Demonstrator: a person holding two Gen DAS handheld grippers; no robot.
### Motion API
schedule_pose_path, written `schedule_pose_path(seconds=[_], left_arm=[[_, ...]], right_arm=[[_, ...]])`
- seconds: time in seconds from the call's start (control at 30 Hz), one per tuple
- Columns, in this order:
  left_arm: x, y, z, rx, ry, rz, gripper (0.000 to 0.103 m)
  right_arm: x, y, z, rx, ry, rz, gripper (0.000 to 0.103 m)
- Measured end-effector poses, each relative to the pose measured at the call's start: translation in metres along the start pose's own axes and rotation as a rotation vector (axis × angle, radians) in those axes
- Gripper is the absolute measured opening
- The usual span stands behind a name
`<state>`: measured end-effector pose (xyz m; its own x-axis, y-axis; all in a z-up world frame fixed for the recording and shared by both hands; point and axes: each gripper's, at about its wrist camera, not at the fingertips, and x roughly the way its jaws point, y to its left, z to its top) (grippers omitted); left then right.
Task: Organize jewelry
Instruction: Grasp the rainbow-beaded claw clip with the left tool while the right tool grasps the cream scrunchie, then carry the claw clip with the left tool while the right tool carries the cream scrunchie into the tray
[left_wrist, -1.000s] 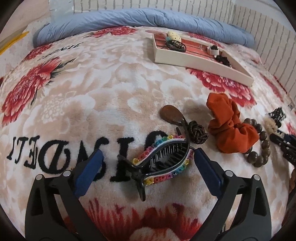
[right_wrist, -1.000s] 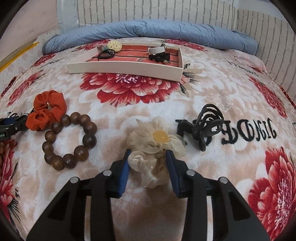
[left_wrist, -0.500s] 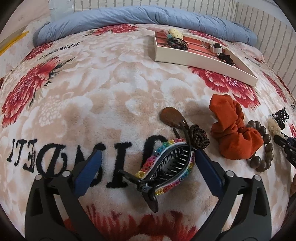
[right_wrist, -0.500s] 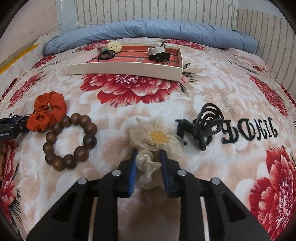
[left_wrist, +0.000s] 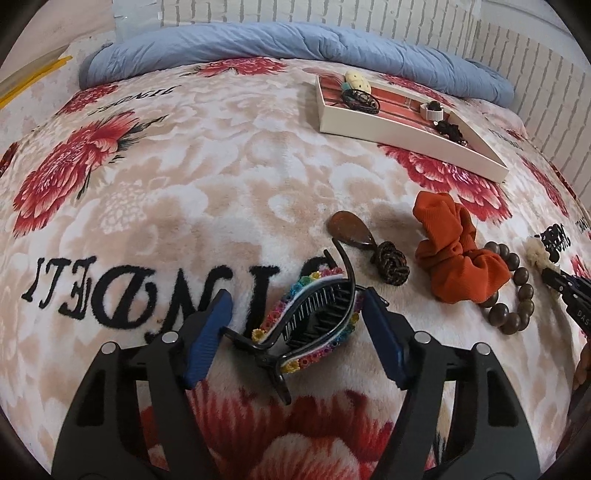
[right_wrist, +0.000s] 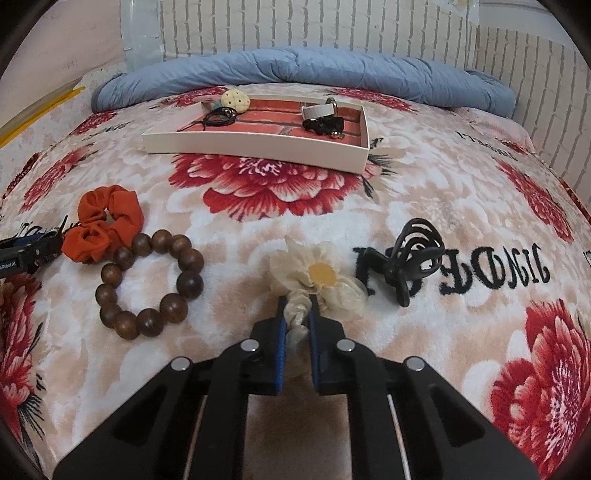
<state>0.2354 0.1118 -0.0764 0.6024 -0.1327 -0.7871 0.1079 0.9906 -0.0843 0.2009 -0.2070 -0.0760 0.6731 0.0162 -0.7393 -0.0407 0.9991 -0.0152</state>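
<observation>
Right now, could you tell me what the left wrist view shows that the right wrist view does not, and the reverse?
Only the left wrist view shows the rainbow claw clip between the left gripper's open jaws, which have just been closing, plus the brown hair clip and the knotted tie.

Only the right wrist view shows the black claw clip and the right gripper shut on the cream flower scrunchie.

Both show the tray, the orange scrunchie and the wooden bead bracelet.

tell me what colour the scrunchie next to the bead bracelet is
Orange scrunchie, clearest in the right wrist view.
</observation>
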Motion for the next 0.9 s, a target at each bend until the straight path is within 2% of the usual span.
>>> schedule_pose_path(seconds=[0.3, 0.53, 0.9], left_arm=[[-0.008, 0.006, 0.001, -0.036, -0.026, -0.004, 0.07], [-0.017, 0.005, 0.016, -0.036, -0.065, 0.009, 0.07], [-0.018, -0.004, 0.061, -0.008, -0.129, 0.033, 0.07]], right_arm=[[-0.007, 0.004, 0.003, -0.014, -0.032, 0.008, 0.009], [-0.01, 0.002, 0.014, -0.011, -0.055, 0.01, 0.009], [-0.013, 0.003, 0.067, -0.008, -0.132, 0.002, 0.009]])
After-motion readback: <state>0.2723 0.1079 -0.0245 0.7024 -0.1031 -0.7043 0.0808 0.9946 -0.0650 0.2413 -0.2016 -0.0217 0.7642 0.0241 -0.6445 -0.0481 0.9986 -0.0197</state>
